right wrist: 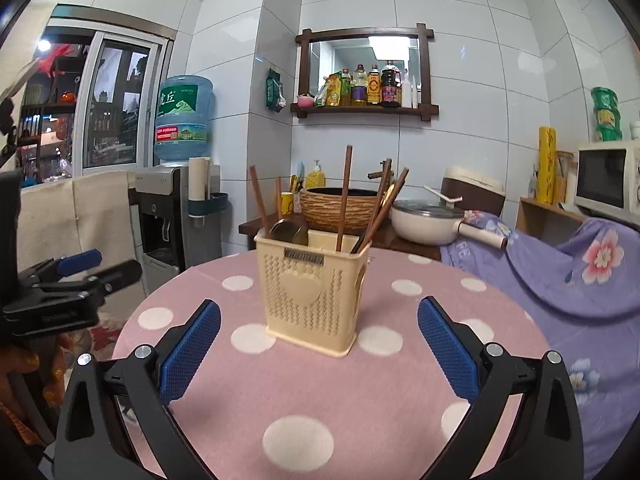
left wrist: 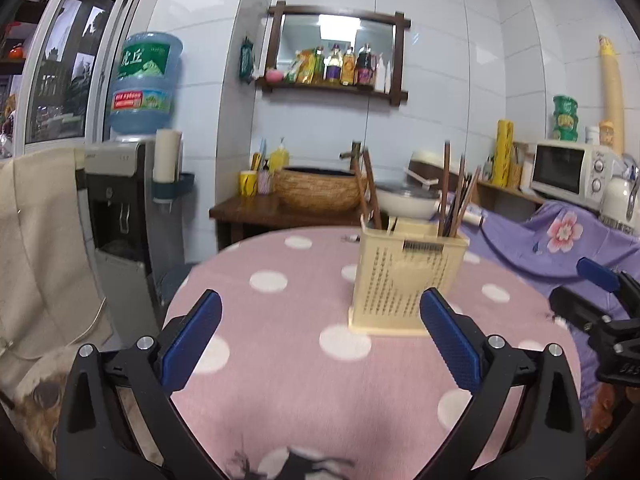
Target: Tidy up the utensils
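Left claw (left wrist: 320,332): blue-padded fingers spread wide, nothing between them, held above the near part of the table (left wrist: 280,384). Right claw (right wrist: 319,338): likewise spread wide and empty, facing the utensil holder (right wrist: 314,296) from the near side. Table: round, covered in a pink cloth with white dots. Utensil holder: cream perforated plastic basket with a heart on its front, upright on the cloth toward the far half of the table, apart from both claws. Contents: brown chopsticks (right wrist: 345,196) standing and leaning in its compartments, and a dark metal spoon (right wrist: 289,232) at its left side. Beyond the table: a dark wooden counter with a woven-sided basin (right wrist: 340,206) and a white lidded pan (right wrist: 426,220). Wall: white tile, carrying a wood-framed mirror shelf (right wrist: 366,110) lined with sauce bottles. Left of room: water dispenser (right wrist: 176,204) topped by a blue bottle, beside a sliding window. Right of room: white microwave (right wrist: 608,178) on a shelf, and a purple floral cloth (right wrist: 580,276) draped over furniture next to the table.
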